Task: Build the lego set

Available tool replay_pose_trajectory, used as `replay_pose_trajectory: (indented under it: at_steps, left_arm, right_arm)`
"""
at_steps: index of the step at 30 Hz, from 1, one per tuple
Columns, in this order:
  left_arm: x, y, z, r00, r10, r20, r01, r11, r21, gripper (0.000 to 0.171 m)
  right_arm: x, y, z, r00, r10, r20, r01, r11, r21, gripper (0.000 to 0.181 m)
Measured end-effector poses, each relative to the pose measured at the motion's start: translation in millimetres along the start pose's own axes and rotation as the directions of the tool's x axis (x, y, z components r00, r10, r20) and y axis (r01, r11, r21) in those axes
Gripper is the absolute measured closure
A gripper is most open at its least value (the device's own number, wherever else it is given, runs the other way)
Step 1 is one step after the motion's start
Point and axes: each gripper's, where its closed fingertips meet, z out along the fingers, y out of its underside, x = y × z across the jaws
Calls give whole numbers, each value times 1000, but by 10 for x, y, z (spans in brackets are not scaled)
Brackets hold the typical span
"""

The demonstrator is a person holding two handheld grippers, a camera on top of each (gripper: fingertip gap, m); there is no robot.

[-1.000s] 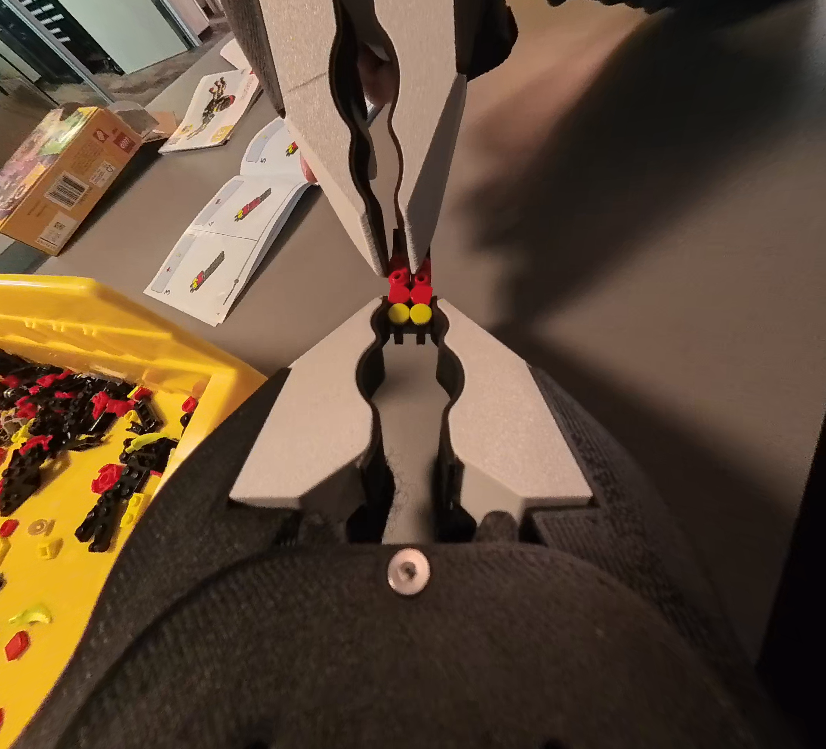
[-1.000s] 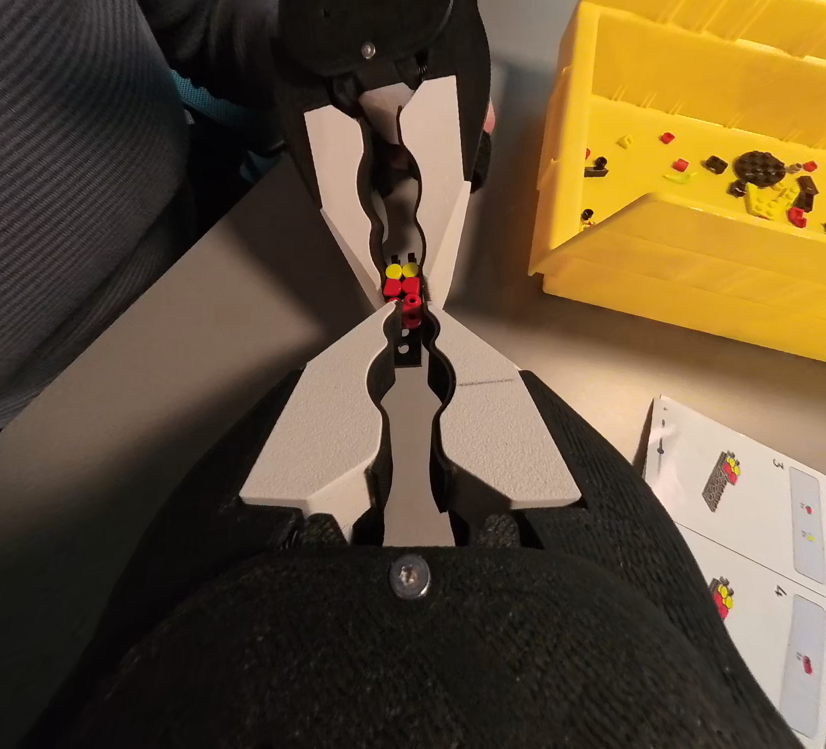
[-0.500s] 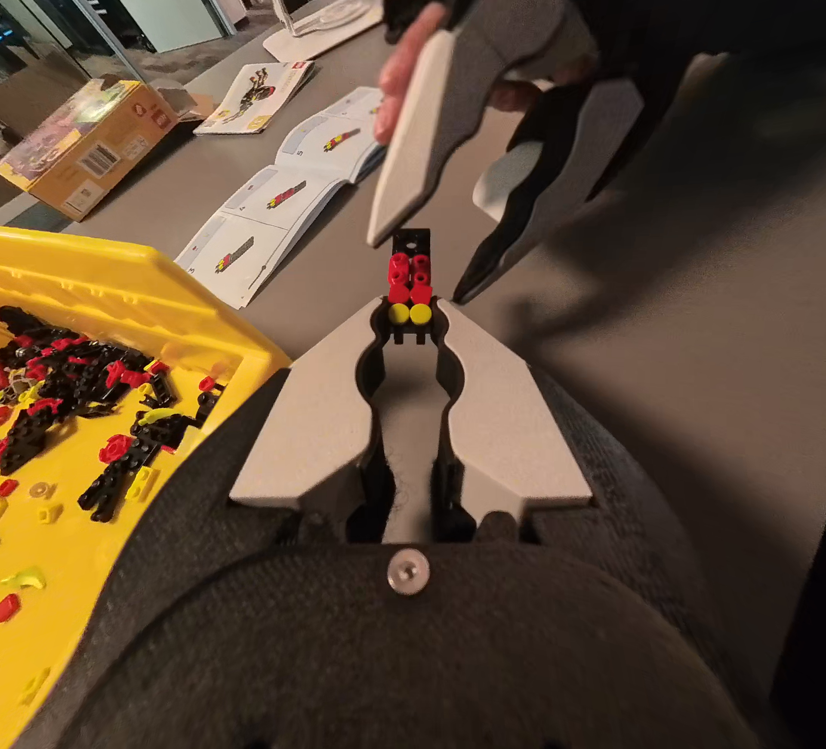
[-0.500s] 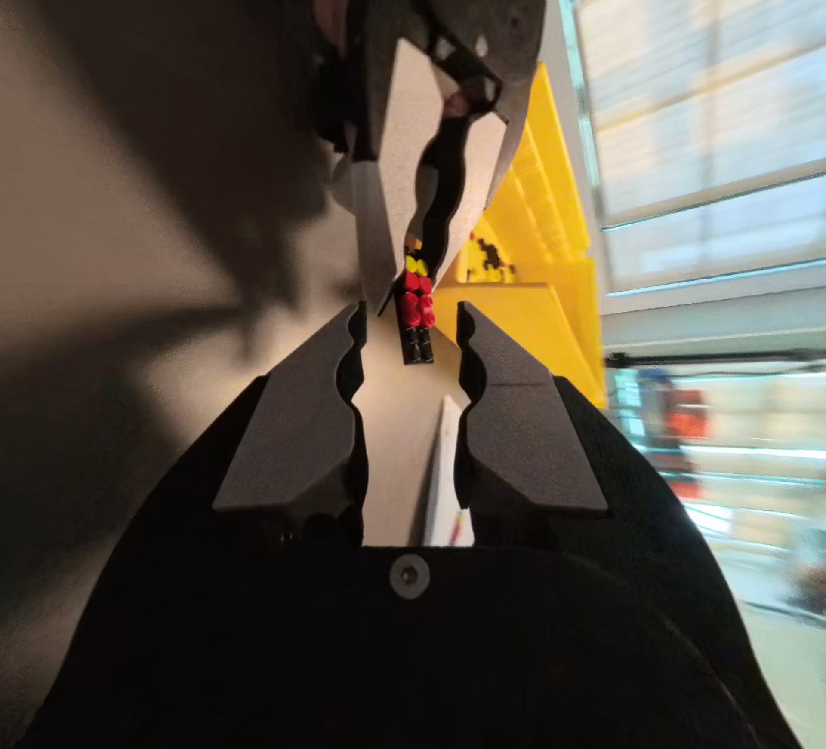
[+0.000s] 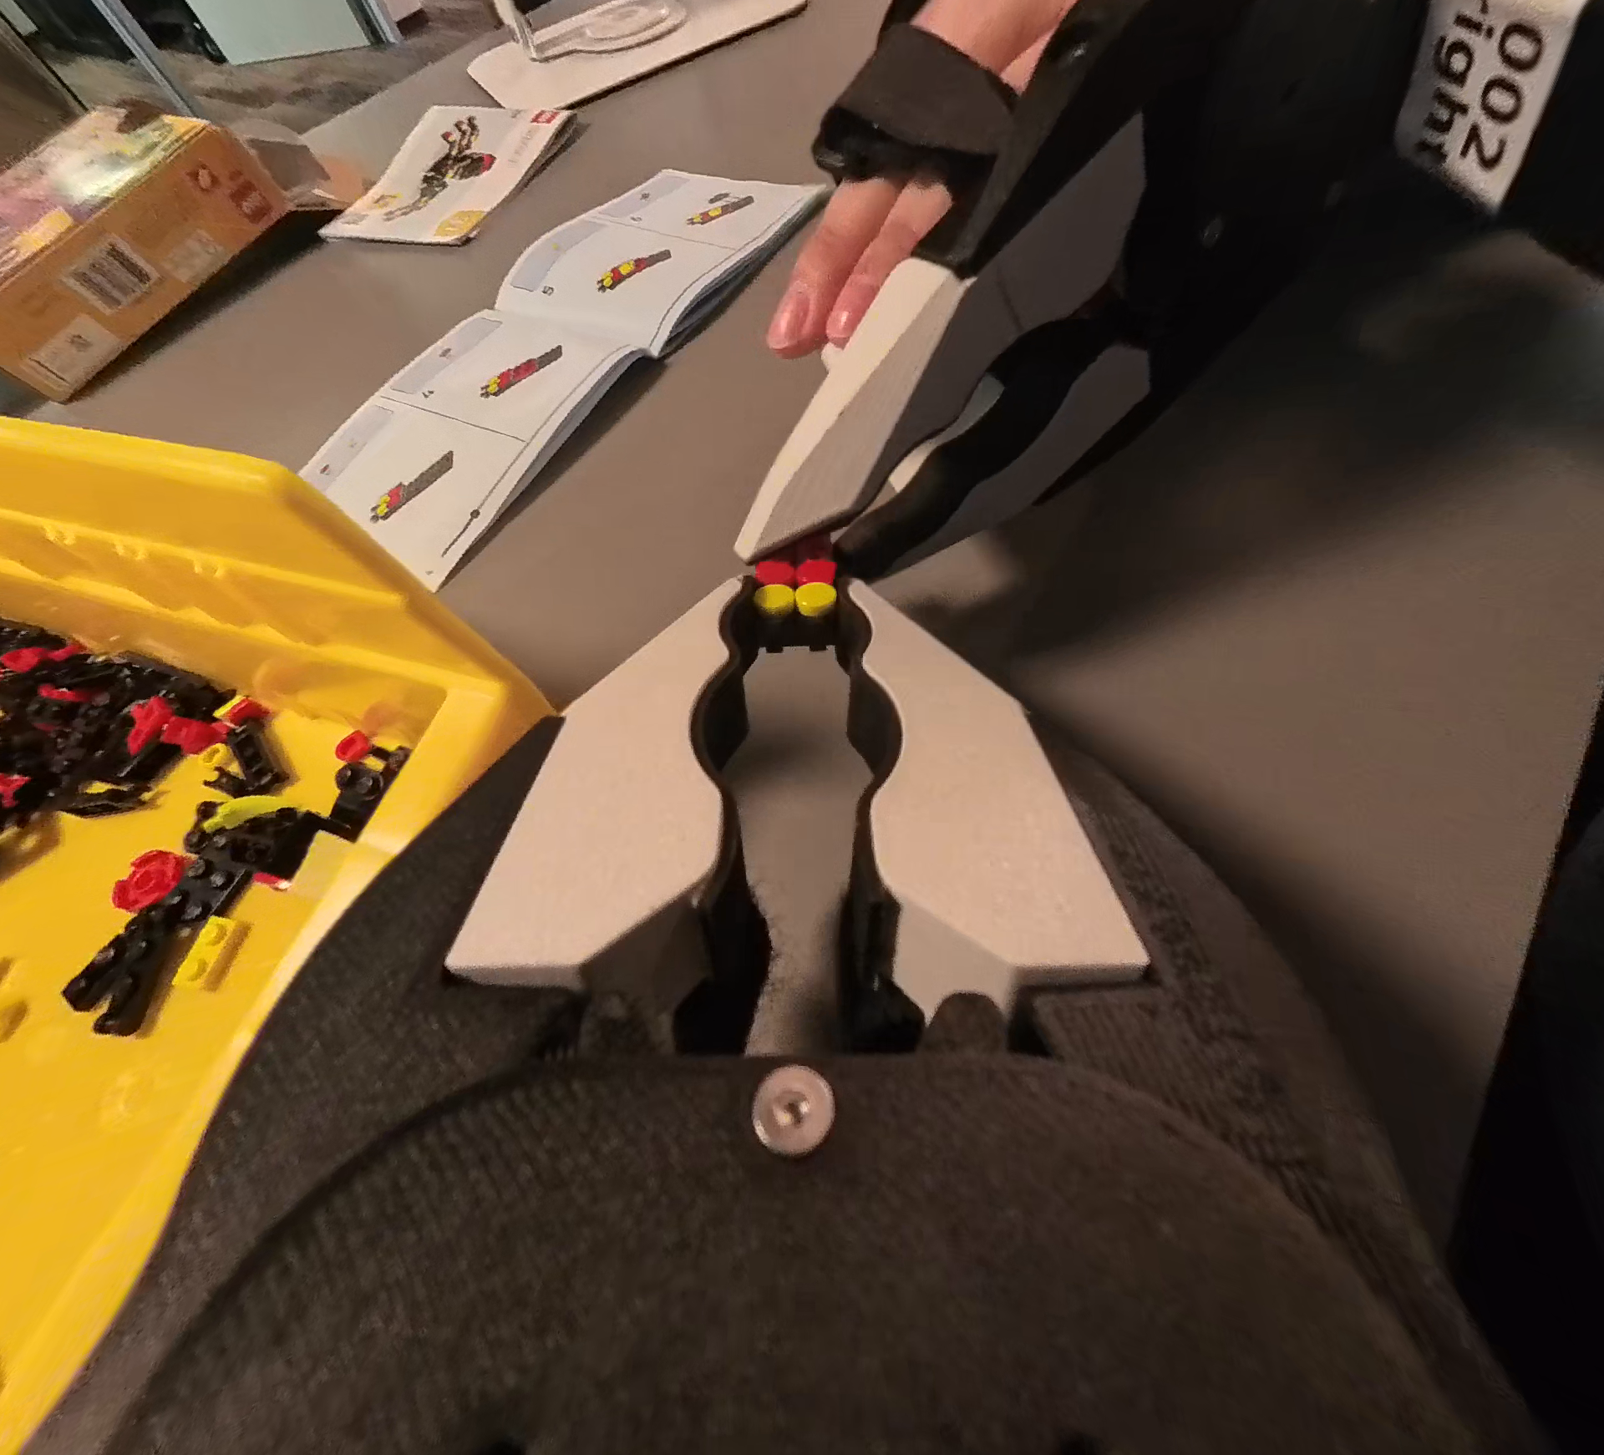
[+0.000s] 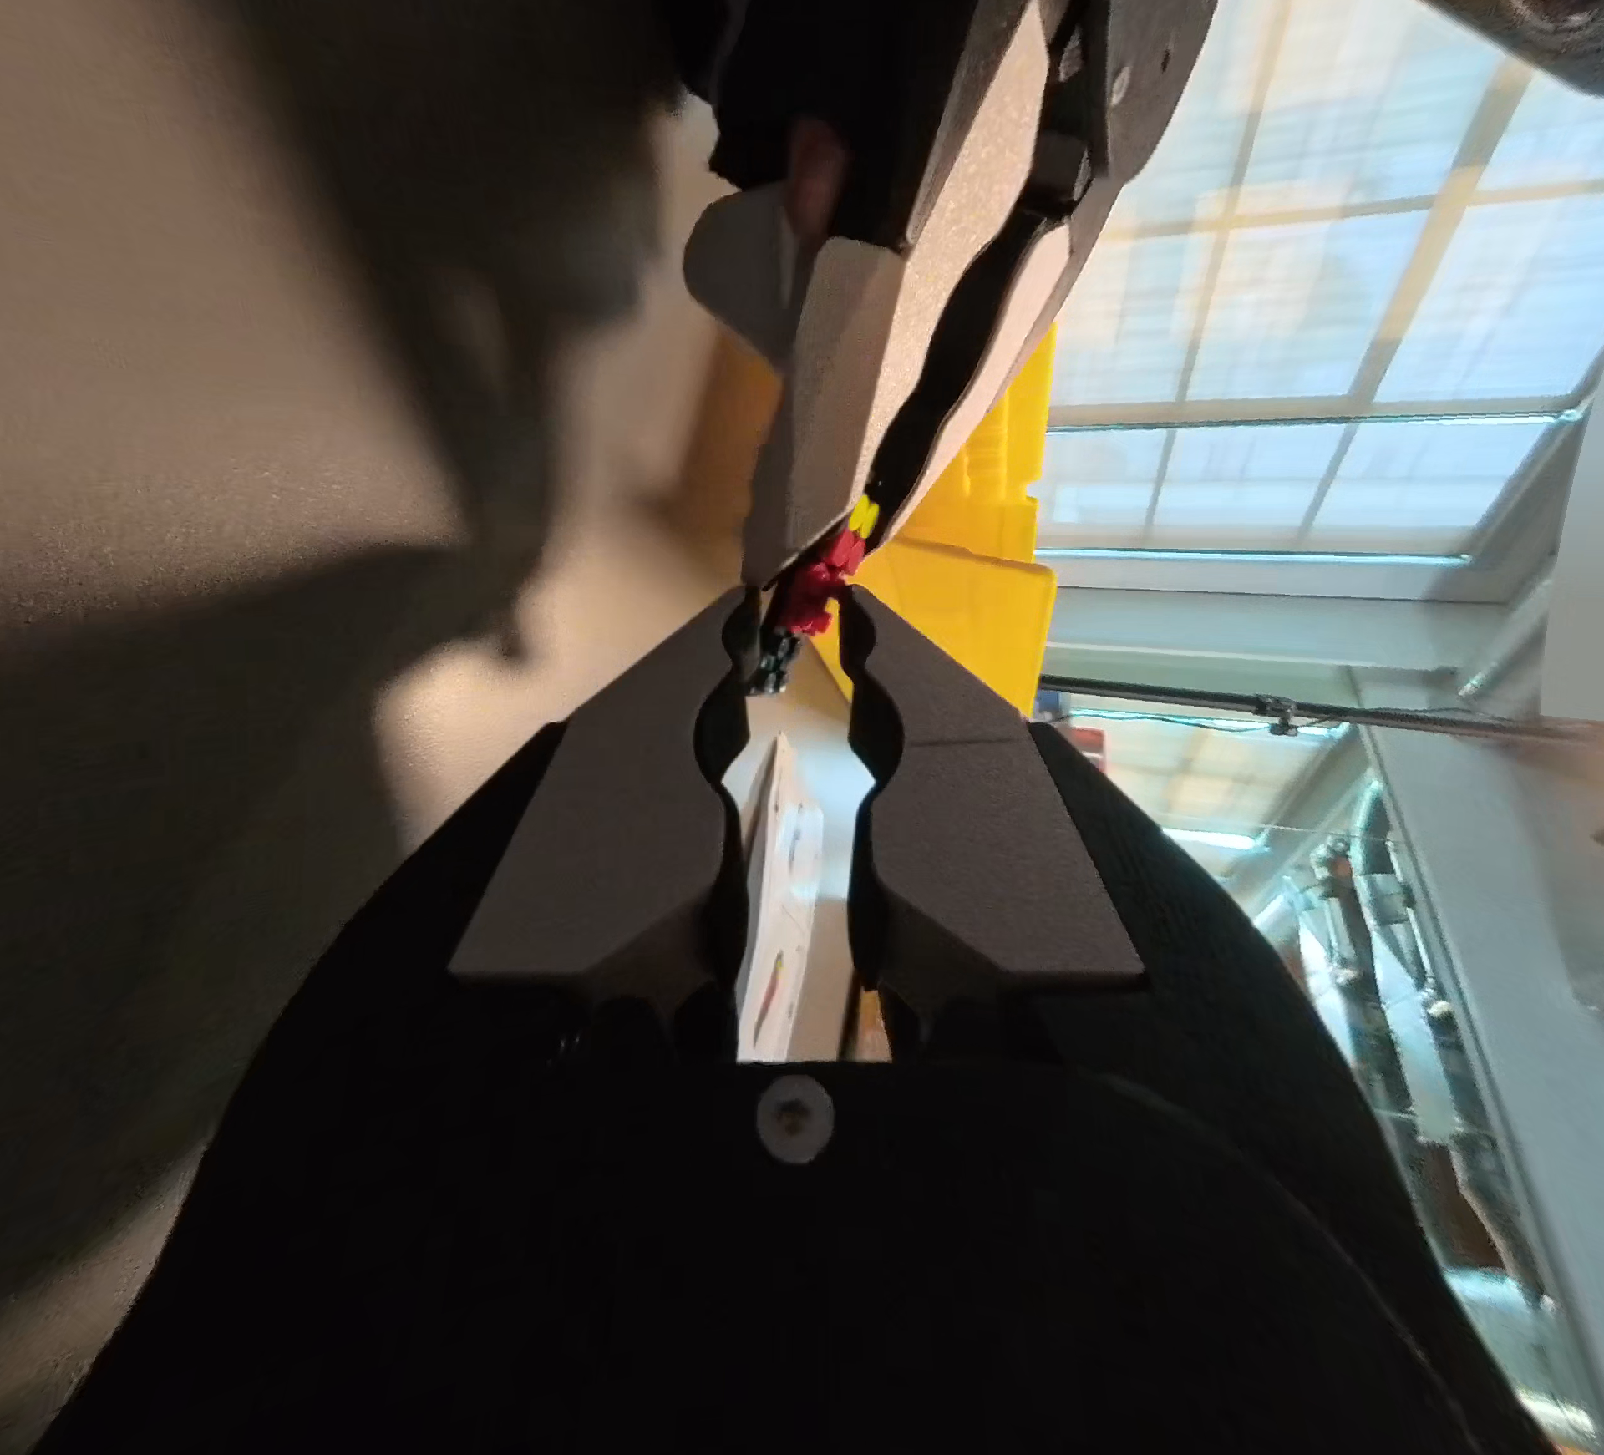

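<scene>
A small lego assembly [image 5: 794, 599], a black plate with red and yellow studs, sits between the two grippers above the grey table. My left gripper [image 5: 792, 589] is shut on its near end, by the yellow studs. My right gripper [image 5: 811, 550] comes in from the upper right, rolled on its side, and its tips cover the red far end. In the right wrist view my right gripper [image 6: 803, 598] has its jaws narrowed onto the assembly [image 6: 816, 585], touching it on both sides. The left gripper [image 6: 833, 545] holds it from above there.
A yellow bin [image 5: 260, 545] with several loose black, red and yellow pieces stands at the left; it also shows in the right wrist view [image 6: 955, 589]. An open instruction booklet [image 5: 564, 355], a second booklet [image 5: 451, 172], a cardboard box [image 5: 113, 233] and a white stand base [image 5: 642, 25] lie beyond. The tips of both grippers are at nearly the same place.
My right gripper let go, opened, rolled onto its side and came back, closing on the assembly's red end. My left gripper kept its hold and hardly moved.
</scene>
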Motion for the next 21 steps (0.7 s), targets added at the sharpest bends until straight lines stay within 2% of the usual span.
replay_pose_trajectory:
  at_steps: [5,15,21]
  left_arm:
    - [-19,-34,-26,998,-61,-31,62,998,28,154]
    - [-48,-34,-25,997,-79,-22,79,996,30,155]
    - [-56,-51,-34,994,-106,-40,108,993,43,154]
  right_arm:
    - [76,-6,-24,998,54,-17,-53,998,17,176]
    - [83,14,3,986,166,-11,-165,986,29,173]
    - [119,26,4,991,122,-49,-122,993,1,176]
